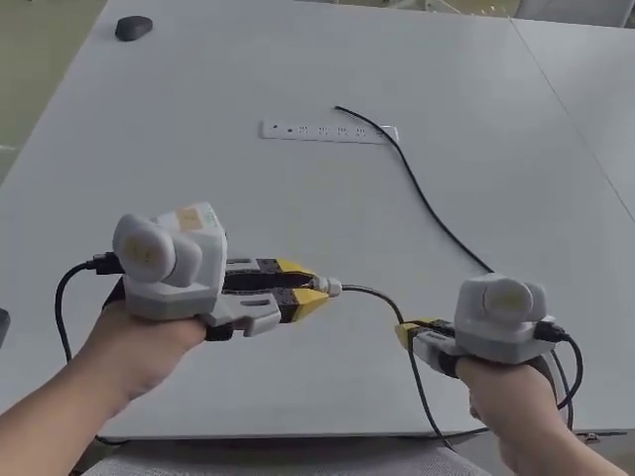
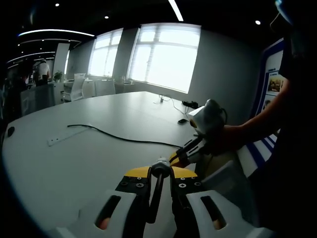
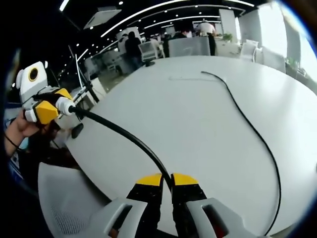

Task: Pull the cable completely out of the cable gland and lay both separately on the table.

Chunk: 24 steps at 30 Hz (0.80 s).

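**Cable still seated in gland; both tools clamped**

The cable gland (image 1: 332,288) is a small, pale grey, rounded fitting. It is held off the table (image 1: 198,149), above its near edge, pinched between the yellow-tipped jaws of the left gripper (image 1: 313,288). In the left gripper view, the gland (image 2: 160,166) sits at the jaw tips of the left gripper (image 2: 160,174), and a dark length runs back from it between the jaws.

The cable (image 1: 427,203) is thin, black and round. It leaves the gland and spans in a shallow curve to the right gripper (image 1: 407,332), whose jaws are pressed together on it. Beyond that grip it lies on the table in a long line, reaching past a white power strip (image 1: 327,131).

The right gripper view confirms this: the cable (image 3: 124,136) enters the gland (image 3: 63,105) at one end and passes between the closed yellow tips of the right gripper (image 3: 171,179) at the other.

A dark computer mouse (image 1: 133,27) lies at the far left corner, well apart from the work.

Writing: an orange label on the left gripper's housing and the marks on the power strip are too small to read. No brand is legible on the gland or cable.
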{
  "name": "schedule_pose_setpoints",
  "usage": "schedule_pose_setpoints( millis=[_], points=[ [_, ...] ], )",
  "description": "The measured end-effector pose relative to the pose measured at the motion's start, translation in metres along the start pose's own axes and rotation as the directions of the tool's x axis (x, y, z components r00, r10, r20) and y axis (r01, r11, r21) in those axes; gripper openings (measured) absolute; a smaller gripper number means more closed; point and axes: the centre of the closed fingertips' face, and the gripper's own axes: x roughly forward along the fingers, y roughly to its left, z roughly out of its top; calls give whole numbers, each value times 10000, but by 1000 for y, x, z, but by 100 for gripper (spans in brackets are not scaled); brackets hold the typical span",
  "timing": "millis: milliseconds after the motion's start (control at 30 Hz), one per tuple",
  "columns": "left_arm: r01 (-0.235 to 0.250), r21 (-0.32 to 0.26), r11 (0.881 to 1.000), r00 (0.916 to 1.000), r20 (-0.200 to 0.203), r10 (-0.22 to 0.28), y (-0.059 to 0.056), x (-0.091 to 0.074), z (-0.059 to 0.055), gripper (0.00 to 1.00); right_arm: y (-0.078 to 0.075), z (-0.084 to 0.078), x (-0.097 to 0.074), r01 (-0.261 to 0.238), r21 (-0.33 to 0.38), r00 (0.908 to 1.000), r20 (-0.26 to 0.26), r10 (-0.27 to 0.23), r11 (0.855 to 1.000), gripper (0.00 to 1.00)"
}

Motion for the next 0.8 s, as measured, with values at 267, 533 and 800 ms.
schedule_pose_setpoints(
  millis=[267, 533, 800],
  points=[
    [-61, -15, 10000, 10000, 56, 61, -1, 1, 2, 15, 7, 6, -9, -230, -575, 9996, 145, 238, 9981, 9],
    [-188, -52, 9998, 9998, 58, 188, 1, 1, 1, 15, 31, 38, -30, -432, -2854, 9932, 918, 721, 9575, 17],
    [-250, -148, 9996, 9997, 79, 252, -2, 0, 1, 15, 66, 65, -40, -271, -5958, 9847, 1222, 1240, 8027, 19]
  ],
)
